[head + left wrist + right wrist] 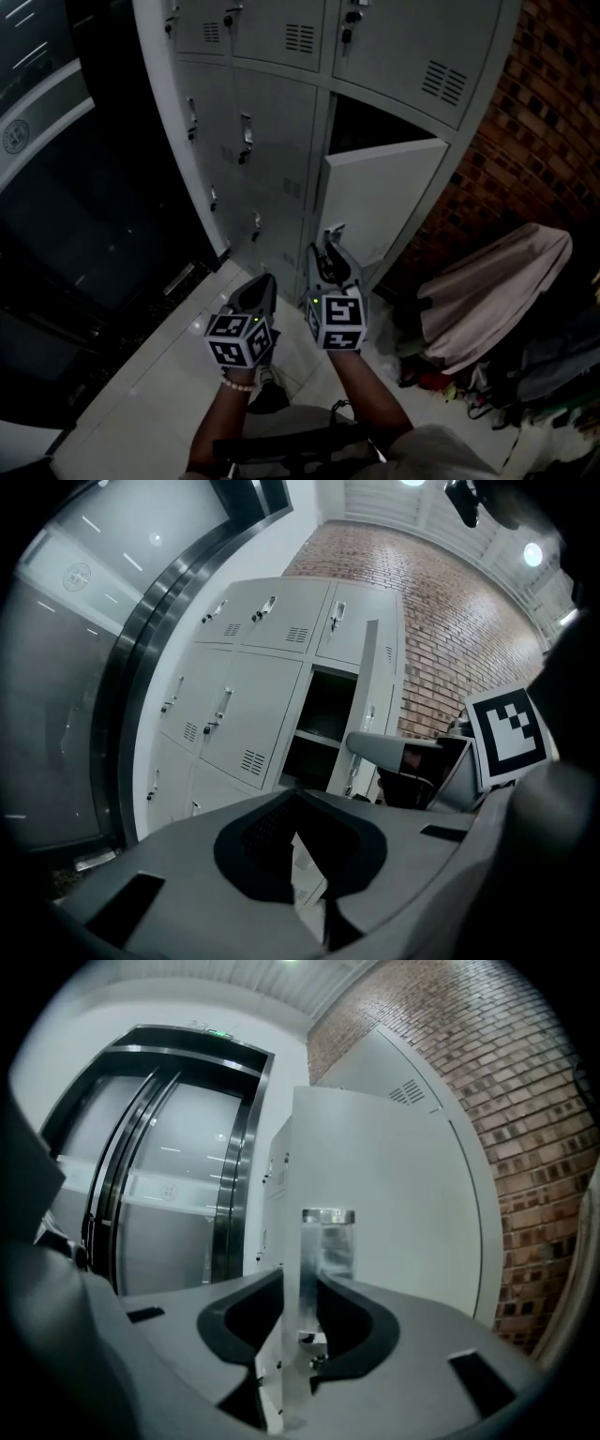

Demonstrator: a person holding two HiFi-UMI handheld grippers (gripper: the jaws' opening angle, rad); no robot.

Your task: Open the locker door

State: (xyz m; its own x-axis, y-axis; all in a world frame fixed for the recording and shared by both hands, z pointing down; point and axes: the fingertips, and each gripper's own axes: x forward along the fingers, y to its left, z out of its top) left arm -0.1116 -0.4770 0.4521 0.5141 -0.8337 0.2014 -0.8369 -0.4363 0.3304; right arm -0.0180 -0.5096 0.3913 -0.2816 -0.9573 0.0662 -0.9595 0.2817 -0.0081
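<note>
A grey bank of lockers (272, 112) stands ahead. One door (384, 197) in the right column hangs ajar, with a dark compartment (375, 127) behind it. My right gripper (330, 246) is at the door's lower left edge. In the right gripper view the metal handle (326, 1241) on the door (394, 1204) stands upright between the jaws of the right gripper (300, 1307), which are closed against it. My left gripper (261, 286) floats just left of the right one, shut and empty. The left gripper view shows the left gripper (295, 803) pointing at the open compartment (328, 714).
Dark glass doors (84, 187) line the left side. To the right of the lockers is a brick wall (544, 122). At its foot lies a pile of cloth and bags (497, 291). The floor (159, 375) is white tile.
</note>
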